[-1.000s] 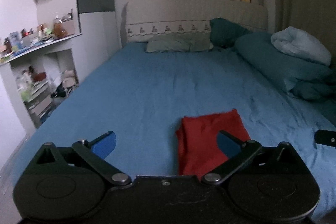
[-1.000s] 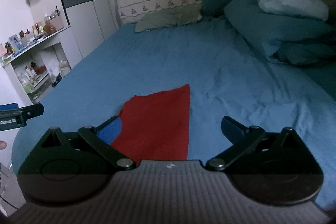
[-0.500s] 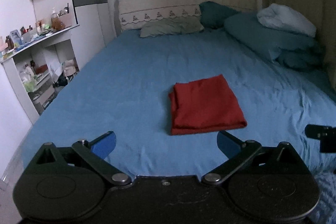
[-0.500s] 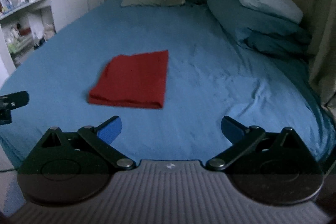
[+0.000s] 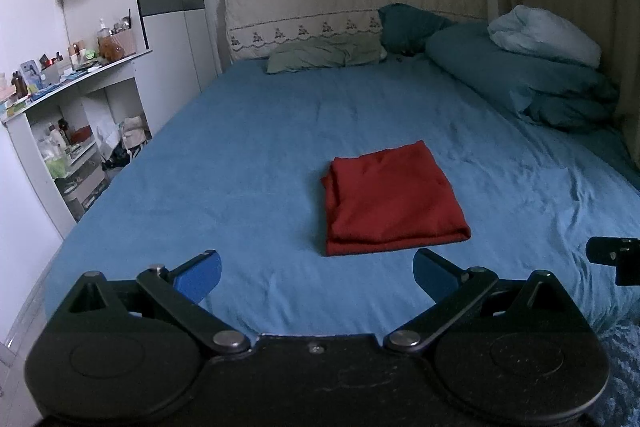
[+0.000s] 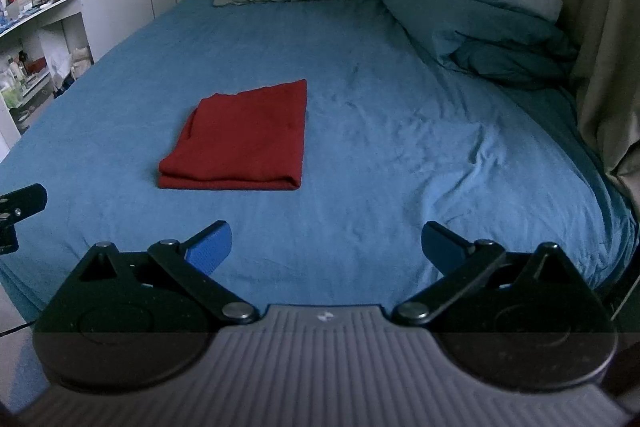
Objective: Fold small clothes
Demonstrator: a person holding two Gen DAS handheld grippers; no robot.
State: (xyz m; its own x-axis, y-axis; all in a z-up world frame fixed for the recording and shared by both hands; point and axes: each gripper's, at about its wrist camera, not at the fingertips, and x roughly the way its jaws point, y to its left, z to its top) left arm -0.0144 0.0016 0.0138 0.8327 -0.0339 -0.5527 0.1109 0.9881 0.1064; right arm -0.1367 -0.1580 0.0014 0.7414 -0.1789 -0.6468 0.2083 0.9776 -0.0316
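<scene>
Both hand-held grippers are backing away: left hand-held gripper and right hand-held gripper gaping, empty. Red garment lying folded mid-frame on bed; soft, light, likely best pinched at corners.

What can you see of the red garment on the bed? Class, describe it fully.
The red garment is a plain, soft-looking cloth folded into a neat, roughly rectangular stack. Layered edges show along its near side and its left side. It lies flat on the blue bedsheet, toward the near end of the bed. Nothing but the sheet touches it: the left gripper and right gripper are both open, short of it.
</scene>
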